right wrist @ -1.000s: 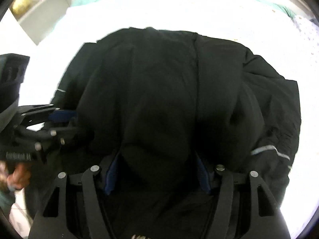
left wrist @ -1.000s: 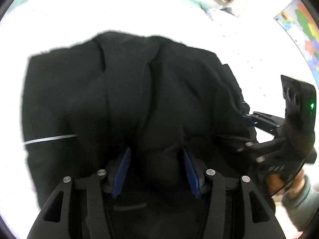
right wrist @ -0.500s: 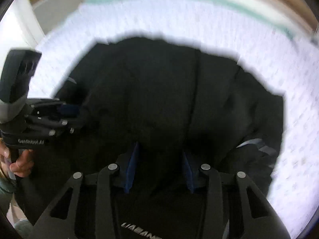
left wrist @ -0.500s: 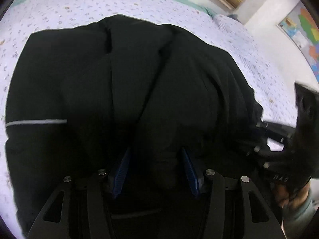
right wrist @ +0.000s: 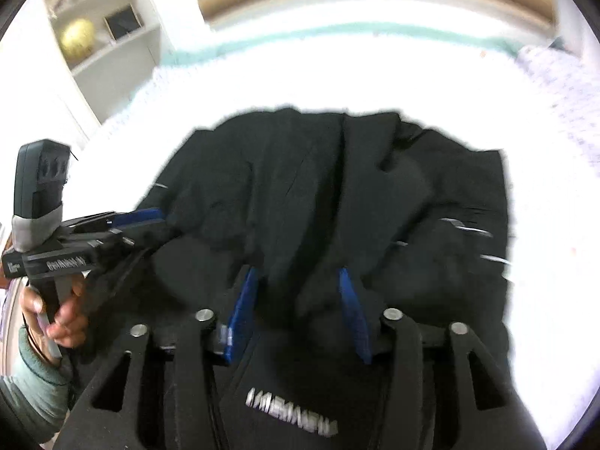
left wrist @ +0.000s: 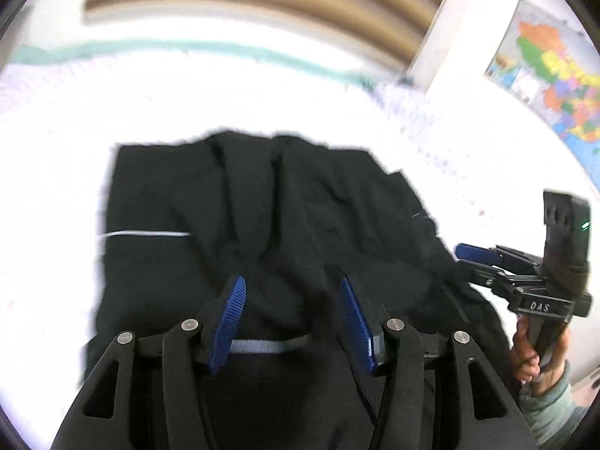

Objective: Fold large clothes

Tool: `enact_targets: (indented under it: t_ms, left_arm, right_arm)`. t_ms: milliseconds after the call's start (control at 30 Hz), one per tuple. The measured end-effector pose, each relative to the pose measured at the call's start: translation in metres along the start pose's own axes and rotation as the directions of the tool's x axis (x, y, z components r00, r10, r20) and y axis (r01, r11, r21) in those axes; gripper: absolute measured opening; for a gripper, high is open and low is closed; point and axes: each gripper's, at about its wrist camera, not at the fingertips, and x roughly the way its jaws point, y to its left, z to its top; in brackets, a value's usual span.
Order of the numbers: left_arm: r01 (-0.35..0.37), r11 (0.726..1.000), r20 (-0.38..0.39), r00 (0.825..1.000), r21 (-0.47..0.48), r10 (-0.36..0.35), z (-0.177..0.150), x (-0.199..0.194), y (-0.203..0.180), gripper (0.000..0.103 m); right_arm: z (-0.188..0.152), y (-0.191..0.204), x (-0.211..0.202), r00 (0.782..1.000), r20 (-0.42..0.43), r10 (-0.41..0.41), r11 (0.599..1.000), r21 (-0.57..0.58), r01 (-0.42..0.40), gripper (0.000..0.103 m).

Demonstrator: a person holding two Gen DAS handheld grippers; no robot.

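left wrist view: the left gripper (left wrist: 292, 303) has its blue pads spread with a bunched ridge of the black garment (left wrist: 262, 202) between them, so whether they pinch it i cannot tell. the right gripper (right wrist: 298, 307) looks the same, jaws parted around a fold, grip unclear. the garment lies heaped on the white bed (left wrist: 75, 120), rumpled, with thin pale stripes. it looks soft, thick and fairly heavy, likely to sag; hems or seam edges seem the best hold.

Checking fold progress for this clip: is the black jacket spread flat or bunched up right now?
Bunched. The black jacket lies on the bed in ridges and creases, its near part gathered between the left gripper and right gripper.
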Motion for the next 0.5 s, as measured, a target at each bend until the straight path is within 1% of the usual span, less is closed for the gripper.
enact_targets:
  t_ms: [33, 67, 133, 167, 200, 233, 267, 300, 367, 433, 500]
  left_arm:
    - [-0.004, 1.0, 0.017, 1.0, -0.008, 0.004, -0.008, -0.021, 0.0, 0.058]
    - [-0.013, 1.0, 0.034, 0.999, -0.024, 0.014, -0.019, -0.048, 0.002, 0.06]
    - [-0.065, 0.997, 0.042, 0.997, -0.05, 0.067, -0.038, -0.086, 0.012, 0.069]
    - [-0.117, 0.99, 0.031, 0.992, -0.073, 0.119, -0.05, -0.106, 0.022, 0.069]
    - [-0.152, 0.984, 0.016, 0.988, -0.092, 0.154, -0.058, -0.117, 0.033, 0.069]
    - [-0.182, 0.976, -0.002, 0.983, -0.123, 0.183, -0.071, -0.128, 0.045, 0.069]
    - [-0.189, 0.97, -0.018, 0.982, -0.155, 0.188, -0.081, -0.135, 0.055, 0.069]
    - [-0.175, 0.965, -0.039, 0.985, -0.197, 0.17, -0.092, -0.14, 0.068, 0.069]
    - [-0.124, 0.955, -0.082, 0.991, -0.268, 0.105, -0.117, -0.142, 0.086, 0.069]
    - [-0.09, 0.948, -0.111, 0.992, -0.305, 0.059, -0.14, -0.142, 0.098, 0.069]
    - [-0.056, 0.946, -0.124, 0.992, -0.318, 0.017, -0.155, -0.138, 0.099, 0.069]
  right_arm:
    - [-0.009, 0.0, -0.024, 0.999, 0.029, -0.019, 1.0, 0.007, 0.019, 0.066]
    - [-0.018, -0.001, -0.042, 0.998, 0.046, -0.037, 0.999, 0.016, 0.036, 0.067]
    - [-0.038, -0.005, -0.077, 0.995, 0.051, -0.083, 0.995, 0.053, 0.08, 0.067]
    - [-0.048, -0.012, -0.091, 0.994, 0.044, -0.103, 0.993, 0.067, 0.1, 0.067]
    - [-0.059, -0.014, -0.101, 0.99, 0.039, -0.133, 0.988, 0.082, 0.13, 0.067]
    - [-0.071, -0.019, -0.112, 0.986, 0.03, -0.163, 0.982, 0.097, 0.159, 0.067]
    - [-0.083, -0.026, -0.12, 0.983, 0.012, -0.185, 0.976, 0.118, 0.182, 0.067]
    - [-0.093, -0.034, -0.128, 0.981, -0.001, -0.194, 0.971, 0.143, 0.192, 0.067]
    - [-0.116, -0.046, -0.146, 0.983, -0.018, -0.184, 0.963, 0.198, 0.184, 0.067]
    - [-0.134, -0.051, -0.159, 0.984, -0.022, -0.179, 0.959, 0.22, 0.18, 0.067]
    - [-0.148, -0.05, -0.166, 0.978, -0.031, -0.205, 0.954, 0.218, 0.207, 0.067]
